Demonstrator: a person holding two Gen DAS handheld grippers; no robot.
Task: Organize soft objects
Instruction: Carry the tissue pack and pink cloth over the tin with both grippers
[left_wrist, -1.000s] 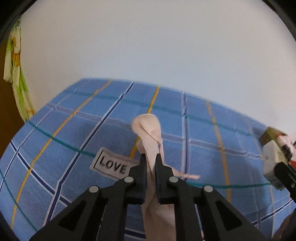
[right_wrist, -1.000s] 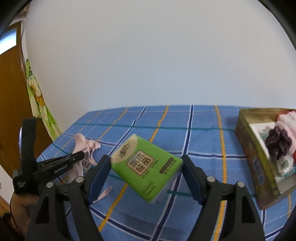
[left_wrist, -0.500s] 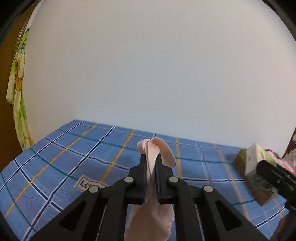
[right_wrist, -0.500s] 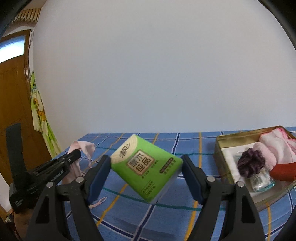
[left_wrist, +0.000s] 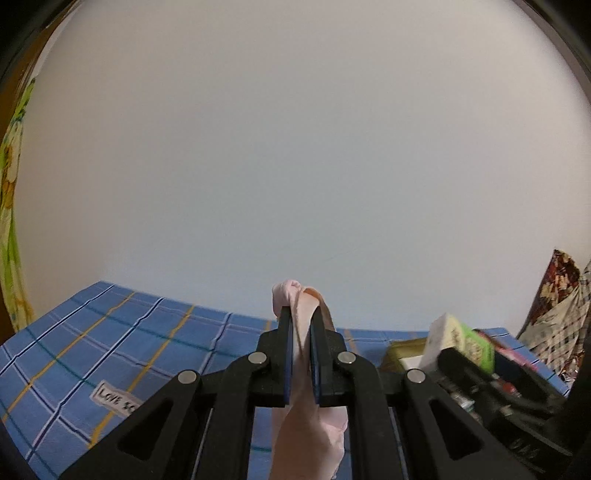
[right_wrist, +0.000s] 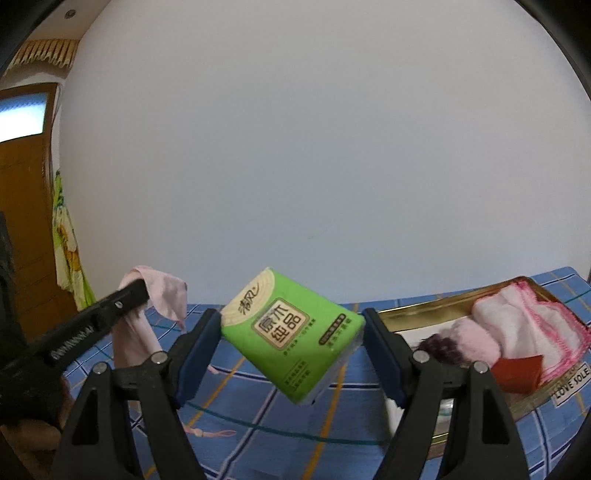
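Note:
My left gripper (left_wrist: 301, 325) is shut on a pale pink cloth (left_wrist: 312, 435) and holds it up off the blue checked bedsheet (left_wrist: 110, 339). In the right wrist view the left gripper (right_wrist: 136, 291) and the cloth (right_wrist: 166, 295) show at the left. My right gripper (right_wrist: 291, 332) is shut on a green tissue pack (right_wrist: 291, 332), tilted, in the air above the sheet (right_wrist: 258, 424). The pack (left_wrist: 461, 343) also shows at the right in the left wrist view. A gold tin box (right_wrist: 413, 317) at the right holds folded pink and white towels (right_wrist: 517, 325) and a dark purple item (right_wrist: 439, 343).
A white wall (right_wrist: 295, 147) rises behind the bed. A wooden door (right_wrist: 26, 221) and a green flowered cloth (right_wrist: 68, 251) are at the left. A patterned fabric (left_wrist: 557, 321) lies at the far right. A red item (right_wrist: 517, 376) sits at the tin's front.
Both grippers have lifted and swung right toward the tin, each keeping its hold. The cloth has left the sheet. The tin now looks closer to the right gripper.

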